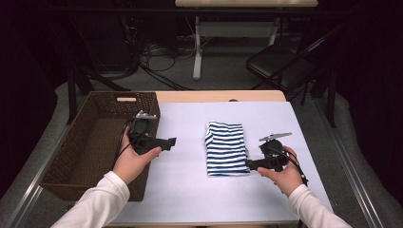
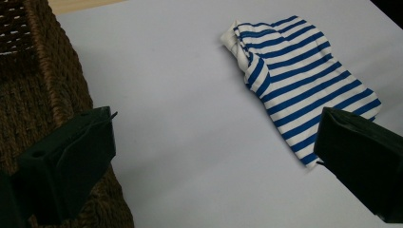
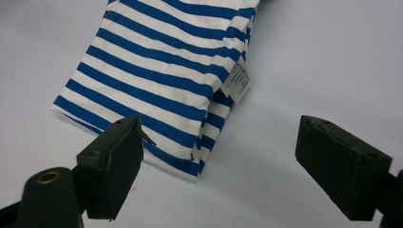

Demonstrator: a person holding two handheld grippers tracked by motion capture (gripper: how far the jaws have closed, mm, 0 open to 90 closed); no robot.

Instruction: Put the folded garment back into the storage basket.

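**Folded striped garment on the mat, both grippers spread and clear of it**

We start at the right gripper [image 1: 249, 164]. Its jaws stand spread, with nothing between them; in the right gripper view they frame the near corner of the striped garment [image 3: 161, 80] without touching it. A small white care label [image 3: 238, 81] hangs out at the garment's folded edge, just beyond the gap between the jaws.

The left gripper [image 1: 172, 141] is likewise spread and empty. In the high view it sits just beside the long wall of the wicker basket [image 1: 76, 156], pointing across the mat toward the garment, which lies well apart from it. In the left gripper view one jaw overlaps the basket wall and the other overlaps the garment's far corner (an overlap of sight line only, not contact).

The garment itself lies flat as a compact folded rectangle near the middle of the pale table mat [image 1: 185, 190], to the right of the basket. The basket appears empty as far as we can see into it.

Our judgement: folding looks finished, and the step in hand is the approach to pick the garment up, presumably for the basket. The next move calls for both grippers to close on opposite edges, catching all layers so the fold holds during the lift.
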